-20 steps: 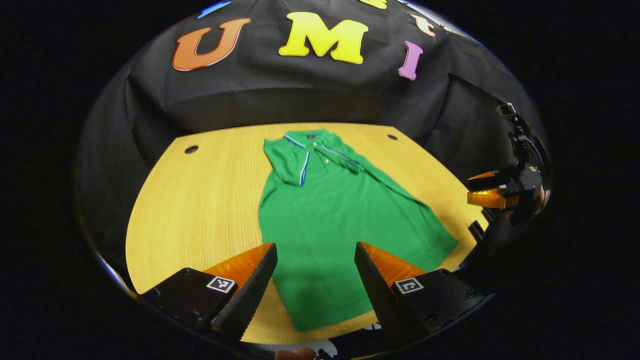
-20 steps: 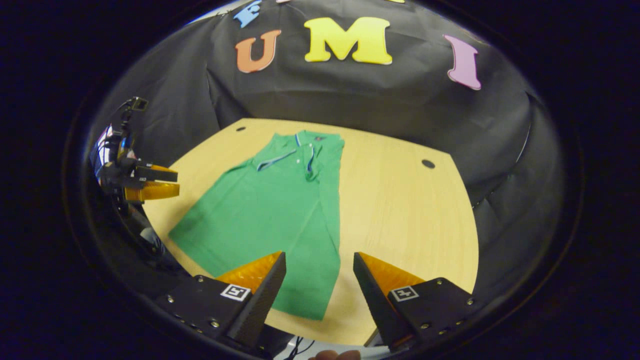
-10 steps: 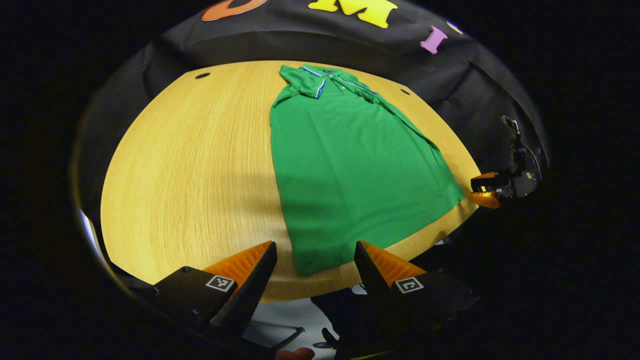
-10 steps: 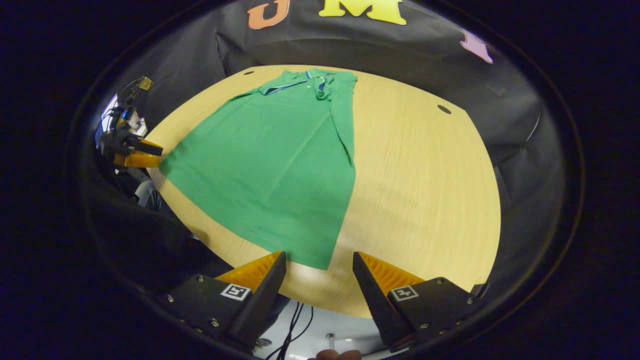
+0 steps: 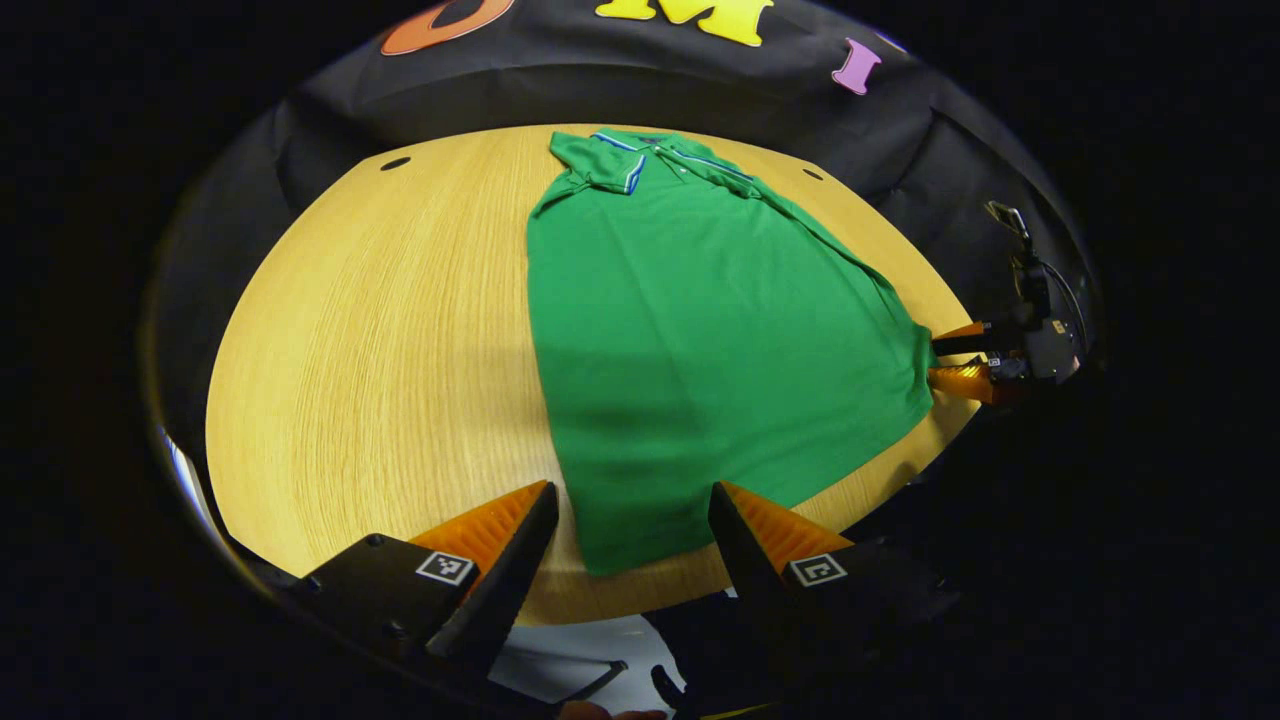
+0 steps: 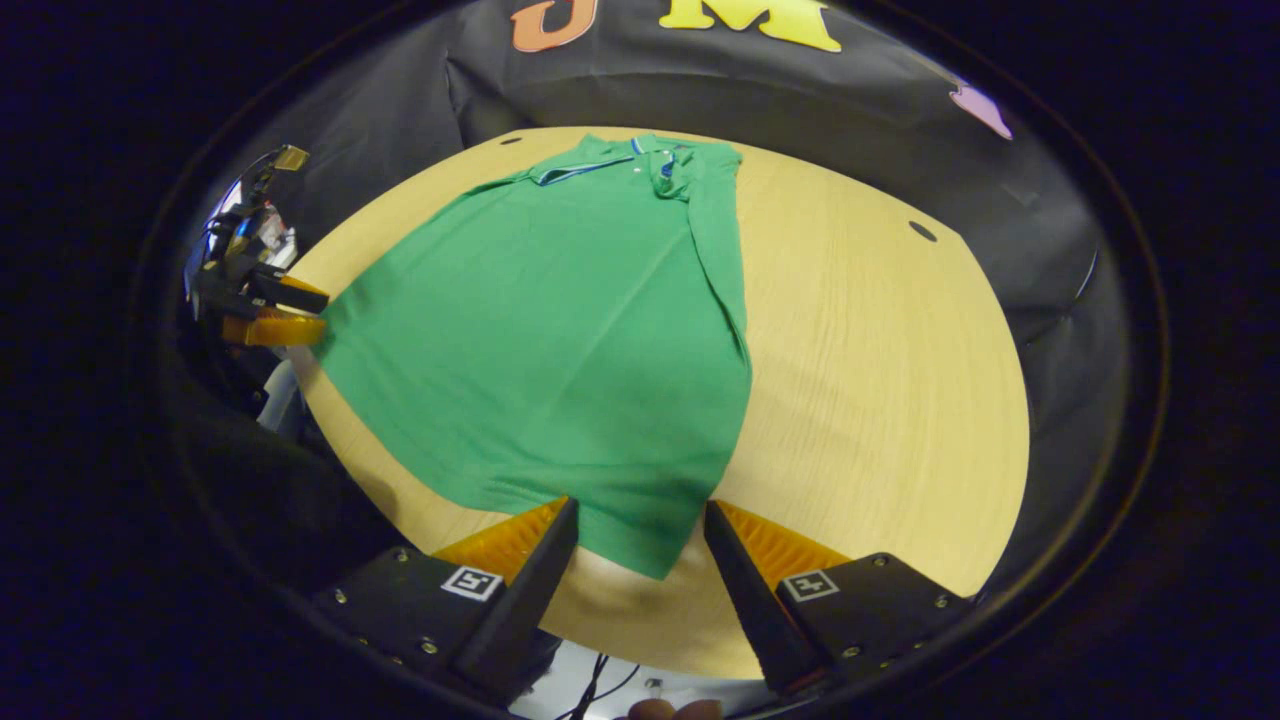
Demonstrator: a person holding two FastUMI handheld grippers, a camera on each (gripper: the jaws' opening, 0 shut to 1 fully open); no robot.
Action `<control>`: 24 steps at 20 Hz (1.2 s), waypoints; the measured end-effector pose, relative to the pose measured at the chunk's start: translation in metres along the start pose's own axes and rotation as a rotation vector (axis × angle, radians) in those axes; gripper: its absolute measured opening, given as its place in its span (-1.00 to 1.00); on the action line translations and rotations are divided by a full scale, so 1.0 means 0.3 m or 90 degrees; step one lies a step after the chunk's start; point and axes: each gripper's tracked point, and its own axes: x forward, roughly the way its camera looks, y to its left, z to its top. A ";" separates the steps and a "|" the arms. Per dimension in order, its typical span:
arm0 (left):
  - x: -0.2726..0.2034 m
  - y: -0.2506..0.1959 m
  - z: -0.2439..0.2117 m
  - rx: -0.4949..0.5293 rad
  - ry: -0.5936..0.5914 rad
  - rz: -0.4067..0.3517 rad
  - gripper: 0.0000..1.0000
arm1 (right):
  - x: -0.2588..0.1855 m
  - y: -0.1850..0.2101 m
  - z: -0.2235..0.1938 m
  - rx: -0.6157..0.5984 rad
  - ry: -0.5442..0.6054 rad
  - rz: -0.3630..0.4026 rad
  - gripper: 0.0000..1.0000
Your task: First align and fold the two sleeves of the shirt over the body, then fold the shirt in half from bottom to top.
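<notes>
Lining up on the hem, each gripper frames one bottom corner of the shirt (image 5: 700, 340) between its spread fingers. The shirt lies flat on the table (image 5: 380, 340), collar (image 5: 640, 150) at the far edge by the booth wall, hem at the near edge by the person, so its long axis runs straight away from both tools. The sleeves look already folded in over the body, which leaves the bottom-to-top fold as the step in hand, by my reading.

In the left gripper view, the left gripper (image 5: 630, 530) sits with its jaws apart, the hem's left corner lying between them and not pinched. In the right gripper view, the right gripper (image 6: 635, 535) stands the same way, jaws apart over the right corner, cloth between the fingers but no grip on it. Each tool is nearest its own corner, and each also shows far off in the other's view, at the shirt's opposite side.

The coming move turns on the hem lying just ahead of the fingertips: a short reach forward and down, then a close on cloth, should take it. Nothing stands between hem and collar. The near table edge is close under both tools, so a low approach could knock it.
</notes>
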 end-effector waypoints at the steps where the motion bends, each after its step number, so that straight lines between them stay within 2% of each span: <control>1: 0.010 0.007 -0.006 0.017 0.003 0.015 0.96 | 0.007 0.011 0.003 -0.007 0.000 0.004 0.76; 2: 0.011 0.024 -0.009 0.028 0.004 0.038 0.96 | 0.013 0.020 0.014 -0.014 -0.003 0.008 0.77; 3: 0.018 0.043 -0.006 0.030 0.001 0.062 0.83 | 0.013 0.027 0.017 -0.022 -0.002 0.010 0.72; 4: 0.021 0.045 0.006 0.022 -0.006 0.068 0.67 | 0.017 0.035 0.018 -0.031 -0.001 0.018 0.72; 5: 0.028 0.044 0.007 0.016 -0.007 0.071 0.45 | 0.016 0.036 0.019 -0.043 0.002 0.023 0.51; 6: 0.031 0.045 0.009 0.014 -0.007 0.071 0.21 | 0.017 0.038 0.024 -0.050 0.005 0.027 0.48; 7: 0.031 0.050 0.012 0.010 -0.005 0.071 0.05 | 0.020 0.043 0.034 -0.054 -0.003 0.032 0.36; 8: 0.034 0.056 0.016 0.005 -0.004 0.073 -0.07 | 0.020 0.041 0.035 -0.054 -0.005 0.031 -0.04; 9: 0.028 0.055 0.020 -0.004 -0.004 0.068 -0.29 | 0.028 0.050 0.045 -0.052 -0.007 0.044 -0.45; 10: 0.021 0.053 0.022 -0.017 -0.005 0.059 -0.41 | 0.032 0.050 0.037 -0.043 -0.004 0.046 -0.46; 11: 0.024 0.046 0.019 -0.032 -0.008 0.055 -0.75 | 0.022 0.047 0.045 -0.025 0.000 0.052 -0.94; 14: 0.000 0.016 0.026 -0.050 0.003 0.021 -0.93 | -0.002 0.045 0.078 0.036 -0.014 0.074 -0.98; 20: -0.056 0.029 0.145 -0.071 -0.050 0.012 -0.94 | -0.066 0.039 0.161 0.101 -0.056 0.095 -0.99; 24: -0.092 0.029 0.234 -0.052 -0.084 0.008 -0.94 | -0.108 0.018 0.230 0.137 -0.089 0.097 -0.99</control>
